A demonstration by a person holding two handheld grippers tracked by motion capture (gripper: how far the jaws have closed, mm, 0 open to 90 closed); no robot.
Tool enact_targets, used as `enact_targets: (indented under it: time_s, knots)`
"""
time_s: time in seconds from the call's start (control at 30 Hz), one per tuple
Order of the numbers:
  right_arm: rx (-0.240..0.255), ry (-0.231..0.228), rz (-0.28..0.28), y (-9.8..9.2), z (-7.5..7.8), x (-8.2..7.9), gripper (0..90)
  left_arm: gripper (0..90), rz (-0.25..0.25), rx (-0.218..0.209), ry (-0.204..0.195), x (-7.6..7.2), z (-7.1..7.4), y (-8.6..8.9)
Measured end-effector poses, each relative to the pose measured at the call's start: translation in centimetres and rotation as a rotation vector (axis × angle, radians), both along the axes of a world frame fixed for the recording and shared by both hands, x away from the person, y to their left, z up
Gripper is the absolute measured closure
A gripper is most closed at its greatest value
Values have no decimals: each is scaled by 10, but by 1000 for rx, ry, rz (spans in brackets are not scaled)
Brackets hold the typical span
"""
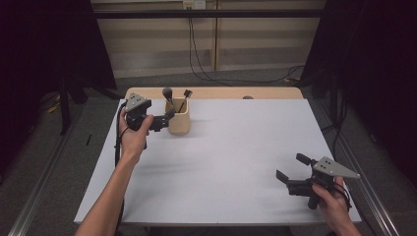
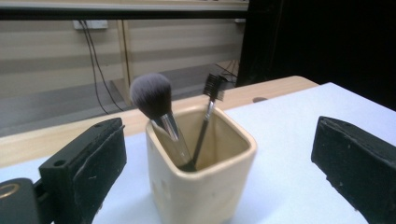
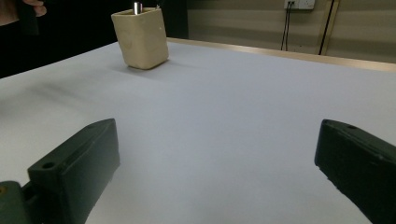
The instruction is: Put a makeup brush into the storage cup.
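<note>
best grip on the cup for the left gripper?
Across the cup walls, below the rim, coming level from the side, as the left gripper is already lined up with its open jaws either side. The walls are flat and upright. Keep clear of the two brushes standing inside.

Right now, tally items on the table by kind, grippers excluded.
Cream cup: 1
Brushes standing in it: 2, a round powder brush and a small comb brush
Total: 3
</note>
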State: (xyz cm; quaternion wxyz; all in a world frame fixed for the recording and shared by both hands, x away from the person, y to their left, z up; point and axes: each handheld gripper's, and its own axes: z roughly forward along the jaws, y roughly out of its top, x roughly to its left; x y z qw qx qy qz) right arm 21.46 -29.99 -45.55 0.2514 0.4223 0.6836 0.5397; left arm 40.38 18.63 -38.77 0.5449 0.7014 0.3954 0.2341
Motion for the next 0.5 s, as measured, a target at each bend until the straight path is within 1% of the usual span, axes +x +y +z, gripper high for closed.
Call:
enact_targets:
  time_s: [0.13,0.17,0.23,0.3,0.33,0.37,0.43,0.5]
  knots:
    - [4,7,-5,0,0,2,0,33,-14,-15,6,-7,0,2]
    - [4,7,-8,0,0,2,0,32,-17,-6,-1,-9,0,1]
    - [7,8,-7,0,0,2,0,31,-37,6,-1,-15,2,0]
    - [6,8,-8,1,0,3,0,33,-58,9,-2,-21,4,0]
    - [5,8,-6,0,0,2,0,32,-73,2,3,-24,5,1]
    - [7,7,-5,0,0,2,0,33,-75,0,2,-27,5,2]
    - [7,4,-9,-1,0,1,0,33,-58,3,-3,-33,4,6]
    - [13,6,-11,-1,0,1,0,31,-62,-4,0,-37,2,8]
